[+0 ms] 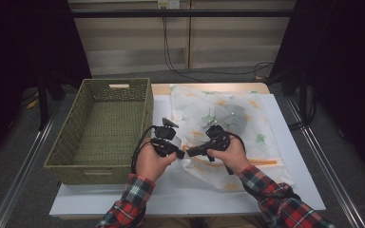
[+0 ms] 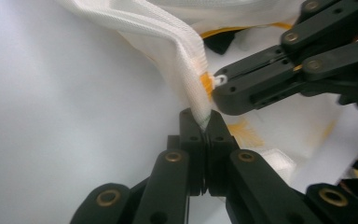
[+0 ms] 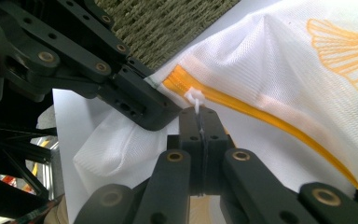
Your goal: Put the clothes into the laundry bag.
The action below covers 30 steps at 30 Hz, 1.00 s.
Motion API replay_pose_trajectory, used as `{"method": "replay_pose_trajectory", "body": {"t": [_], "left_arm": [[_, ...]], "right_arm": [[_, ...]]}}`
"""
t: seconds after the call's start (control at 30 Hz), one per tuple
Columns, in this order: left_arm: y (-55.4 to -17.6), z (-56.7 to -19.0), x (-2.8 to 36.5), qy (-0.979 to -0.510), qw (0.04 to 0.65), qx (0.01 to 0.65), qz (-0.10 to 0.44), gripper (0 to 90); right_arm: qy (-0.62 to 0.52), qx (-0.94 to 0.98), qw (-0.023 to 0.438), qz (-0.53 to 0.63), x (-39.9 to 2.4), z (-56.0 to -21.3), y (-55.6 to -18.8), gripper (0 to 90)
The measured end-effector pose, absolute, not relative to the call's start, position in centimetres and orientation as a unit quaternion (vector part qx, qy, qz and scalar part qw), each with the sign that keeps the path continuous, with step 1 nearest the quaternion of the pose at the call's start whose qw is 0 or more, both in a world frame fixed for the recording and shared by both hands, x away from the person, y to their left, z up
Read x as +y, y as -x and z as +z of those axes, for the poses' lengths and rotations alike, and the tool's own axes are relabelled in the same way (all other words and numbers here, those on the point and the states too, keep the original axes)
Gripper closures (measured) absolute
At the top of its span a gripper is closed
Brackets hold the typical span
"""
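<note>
Nearest the camera in the high view, two forearms in red plaid sleeves rise from the lower edge, each hand holding a gripper. Left gripper: fingers pressed together on the bunched corner of a white mesh bag beside its orange zipper. Right gripper: fingers pinched shut on the small white zipper pull; the two tips sit just beside each other. Bag printed with yellow and green leaves, lying on the white surface, a grey garment showing through its far half. Left of the bag, touching the surface's left side, a green woven basket
</note>
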State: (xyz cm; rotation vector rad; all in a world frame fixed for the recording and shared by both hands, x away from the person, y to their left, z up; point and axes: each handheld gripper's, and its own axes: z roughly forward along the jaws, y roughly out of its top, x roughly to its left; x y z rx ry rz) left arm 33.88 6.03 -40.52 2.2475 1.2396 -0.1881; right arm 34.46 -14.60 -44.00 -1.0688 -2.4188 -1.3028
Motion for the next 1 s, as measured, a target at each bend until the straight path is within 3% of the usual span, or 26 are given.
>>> {"method": "replay_pose_trajectory", "body": {"t": [0.07, 1.0], "left_arm": [[-34.02, -40.5, 6.33, -0.834, 0.282, 0.465, -0.088, 88.8], [-33.75, -39.77, 7.13, -0.832, 0.281, 0.471, -0.09, 89.5]], "right_arm": [[0.361, -0.817, 0.1, -0.438, -14.58, -43.92, -34.38, 90.0], [0.373, -0.816, 0.107, -0.429, -15.33, -44.17, -34.27, 90.0]]}}
